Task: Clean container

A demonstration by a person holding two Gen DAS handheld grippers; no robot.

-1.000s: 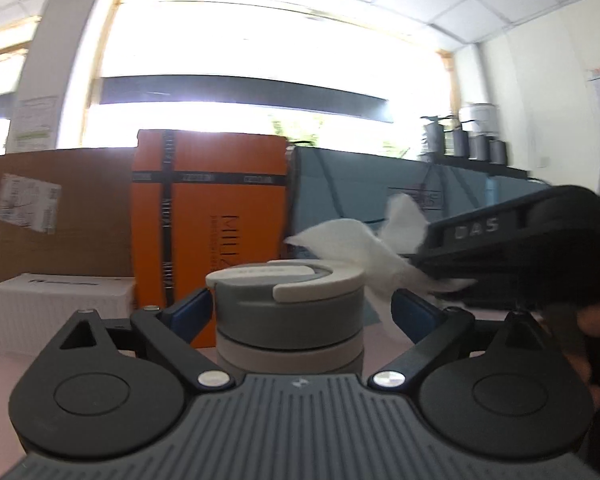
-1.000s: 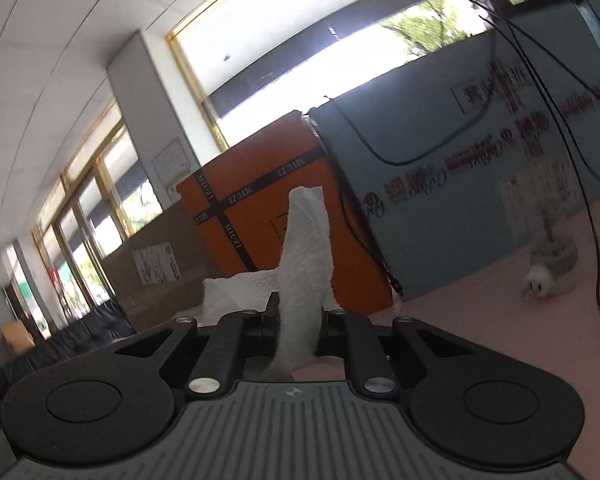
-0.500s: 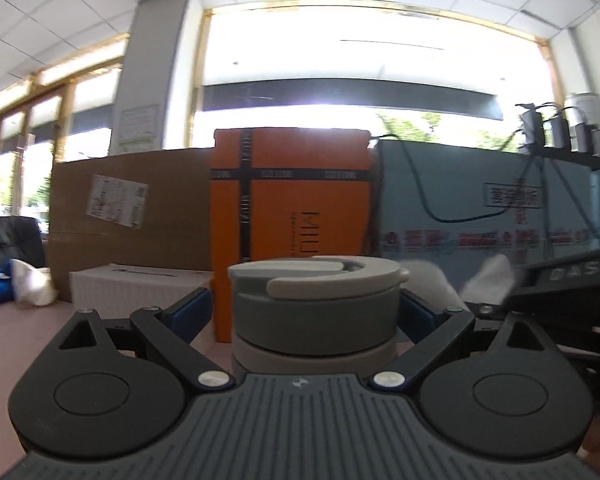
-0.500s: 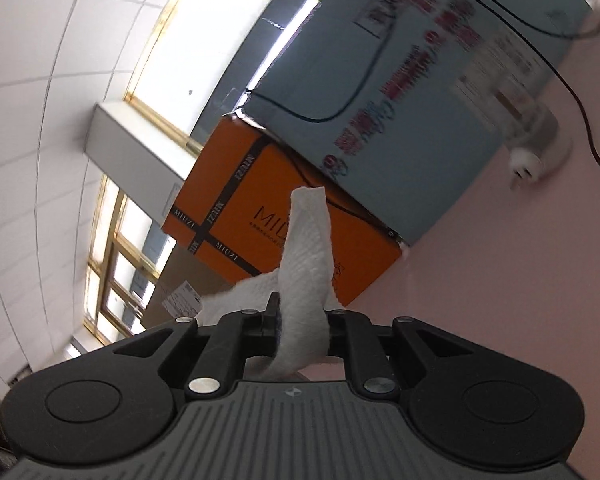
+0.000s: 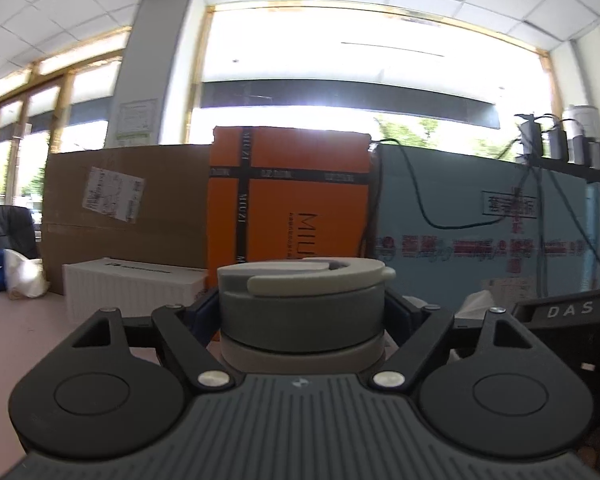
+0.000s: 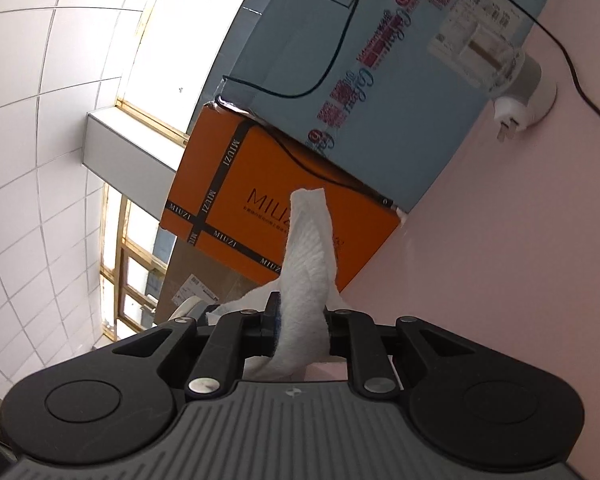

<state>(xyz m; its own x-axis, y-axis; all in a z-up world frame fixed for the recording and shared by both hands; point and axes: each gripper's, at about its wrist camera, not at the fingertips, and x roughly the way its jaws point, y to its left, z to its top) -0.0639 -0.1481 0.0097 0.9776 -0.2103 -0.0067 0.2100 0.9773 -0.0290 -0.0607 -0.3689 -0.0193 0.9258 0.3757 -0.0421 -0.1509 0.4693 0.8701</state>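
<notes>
- left gripper (image 5: 302,310) sits at the lower middle of its own view; its jaws have just closed in, and we see the blue pads pressed on both sides of the grey container (image 5: 300,304), so it has a firm hold.
- we see the container upright between the fingers, its pale lid (image 5: 306,276) with a curved flap on top, in front of the orange box (image 5: 292,196).
- at the left of that view we note a white carton (image 5: 132,286) before a brown cardboard sheet (image 5: 124,216); at the right a light blue board (image 5: 480,224) with cables across it.
- at the far right edge we see the dark body marked "das", which is the right gripper (image 5: 568,316).
- in the right wrist view, rolled sideways, our right gripper (image 6: 298,320) is nearly closed and pinches a white paper towel (image 6: 306,280) that stands up past the fingertips.
- we see a white plug adapter (image 6: 520,100) on the pink table (image 6: 520,260) at upper right.
</notes>
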